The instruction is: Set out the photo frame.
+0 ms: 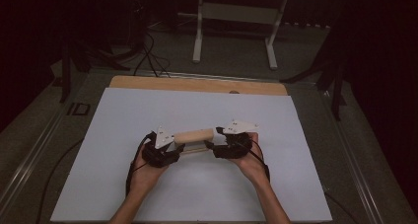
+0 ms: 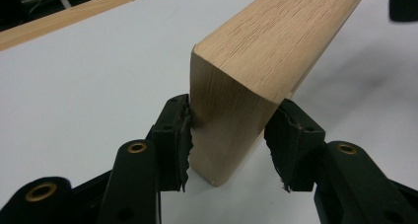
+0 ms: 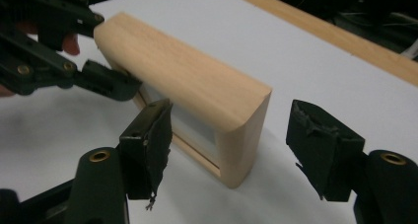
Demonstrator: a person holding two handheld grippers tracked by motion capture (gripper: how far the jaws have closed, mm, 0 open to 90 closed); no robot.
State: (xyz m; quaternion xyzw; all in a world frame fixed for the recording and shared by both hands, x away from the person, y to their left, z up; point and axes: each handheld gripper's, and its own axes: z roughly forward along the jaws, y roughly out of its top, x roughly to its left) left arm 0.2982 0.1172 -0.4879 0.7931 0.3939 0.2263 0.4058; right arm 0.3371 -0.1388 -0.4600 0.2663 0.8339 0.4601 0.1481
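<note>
While the white tabletop (image 1: 197,194) spreads wide around everything else, what matters sits near its middle: a wooden frame (image 1: 193,135) standing on edge, its long axis running left to right between the person's two hands. Each end of that axis points straight at one hand-held gripper, so neither hand is nearer than the other — they bracket it.

At the left end, the left hand-held gripper (image 2: 229,140) is clenched on the frame (image 2: 246,86), both pads pressed against the wood. At the right end, the right hand-held gripper (image 3: 231,145) stands released: its jaws straddle the frame's corner (image 3: 241,135) with a clear gap on the far pad's side, though the near pad looks close to the wood — I cannot tell whether it touches. Any regrip, I judge, comes from the right.
</note>
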